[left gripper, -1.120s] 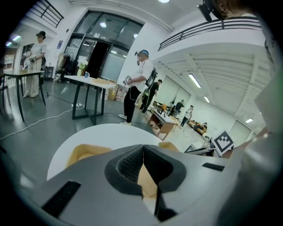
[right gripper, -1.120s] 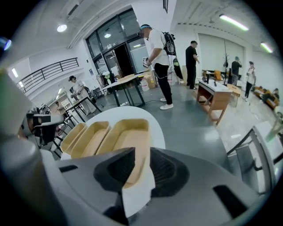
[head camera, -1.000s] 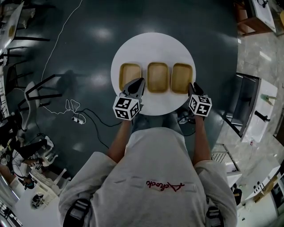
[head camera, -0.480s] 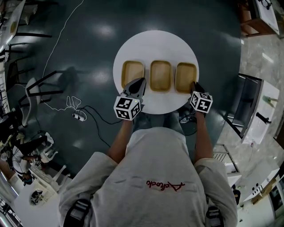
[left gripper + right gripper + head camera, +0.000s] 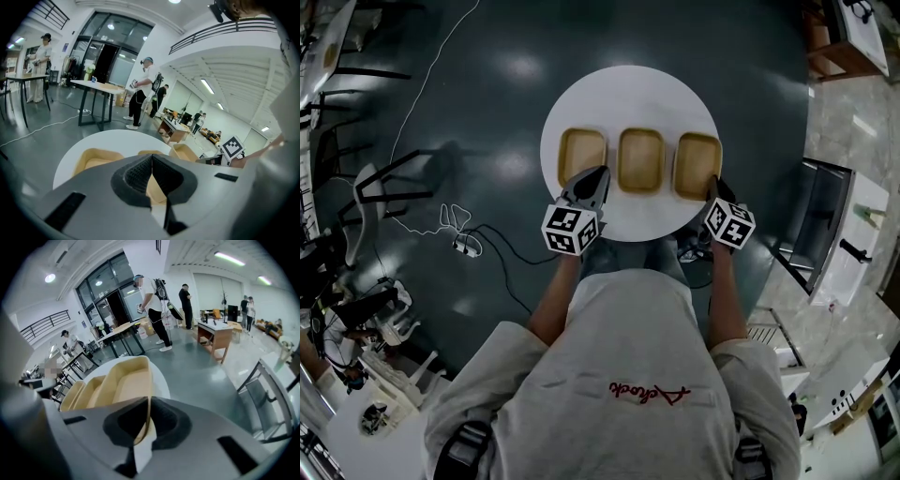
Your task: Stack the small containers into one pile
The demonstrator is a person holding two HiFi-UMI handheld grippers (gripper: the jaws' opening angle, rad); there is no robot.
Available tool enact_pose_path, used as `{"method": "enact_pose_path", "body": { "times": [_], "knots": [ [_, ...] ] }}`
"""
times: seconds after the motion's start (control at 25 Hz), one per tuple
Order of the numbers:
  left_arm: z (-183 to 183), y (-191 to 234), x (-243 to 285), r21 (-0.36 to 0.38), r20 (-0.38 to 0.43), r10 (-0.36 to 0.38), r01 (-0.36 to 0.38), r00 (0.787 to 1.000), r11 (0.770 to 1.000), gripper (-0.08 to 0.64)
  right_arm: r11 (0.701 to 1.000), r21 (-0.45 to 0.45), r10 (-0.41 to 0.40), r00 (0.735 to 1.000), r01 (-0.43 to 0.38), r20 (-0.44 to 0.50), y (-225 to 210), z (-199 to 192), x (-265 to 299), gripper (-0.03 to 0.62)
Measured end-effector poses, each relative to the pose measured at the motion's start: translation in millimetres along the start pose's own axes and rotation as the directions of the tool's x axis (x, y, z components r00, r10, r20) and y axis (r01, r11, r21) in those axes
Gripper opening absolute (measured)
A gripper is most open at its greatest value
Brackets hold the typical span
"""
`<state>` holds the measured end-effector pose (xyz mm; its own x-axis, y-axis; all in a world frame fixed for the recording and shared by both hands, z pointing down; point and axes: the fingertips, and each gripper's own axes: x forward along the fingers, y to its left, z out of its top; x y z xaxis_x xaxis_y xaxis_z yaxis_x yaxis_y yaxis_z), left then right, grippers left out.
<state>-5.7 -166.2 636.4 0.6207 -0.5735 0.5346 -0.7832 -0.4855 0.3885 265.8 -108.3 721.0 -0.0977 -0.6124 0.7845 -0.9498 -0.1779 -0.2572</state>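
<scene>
Three tan containers sit in a row on the round white table: left, middle, right. My right gripper is at the right container's near right corner. In the right gripper view its jaws are shut on that container's thin rim, the other two lined up behind it. My left gripper hovers at the near edge between the left and middle containers. Its jaws are shut with nothing between them, above the containers.
A dark floor surrounds the table, with a white cable and black chair frames on the left. A metal cabinet stands to the right. Several people and work tables fill the hall behind.
The right gripper has rolled a little with the rim in its jaws, and the right container has shifted slightly rightward, away from the middle one. The left gripper has stayed put.
</scene>
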Motion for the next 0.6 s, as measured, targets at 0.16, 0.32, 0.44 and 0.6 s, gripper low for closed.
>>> {"method": "enact_pose_path", "body": {
  "times": [0.16,0.32,0.44,0.6],
  "knots": [
    [2.6,-2.4,-2.4,0.005,0.012,-0.005,0.005,1.0,1.0,0.011,0.999,0.015,0.029,0.997,-0.03,0.074,16.5,17.4,-21.2,0.032],
    [6.6,-3.5,-6.9,0.006,0.026,-0.003,0.003,1.0,1.0,0.011,0.997,-0.001,0.073,0.991,-0.073,0.114,45.1,26.1,-30.1,0.033],
    [9.6,-0.8,-13.5,0.005,0.04,0.01,-0.01,0.999,1.0,0.011,0.995,-0.008,0.1,0.988,-0.1,0.115,65.6,26.7,-25.8,0.033],
    [11.2,14.2,-31.4,-0.004,0.055,0.038,-0.038,0.998,0.999,0.011,0.991,-0.025,0.132,0.985,-0.13,0.107,97.4,25.4,-17.9,0.033]
  ]
}}
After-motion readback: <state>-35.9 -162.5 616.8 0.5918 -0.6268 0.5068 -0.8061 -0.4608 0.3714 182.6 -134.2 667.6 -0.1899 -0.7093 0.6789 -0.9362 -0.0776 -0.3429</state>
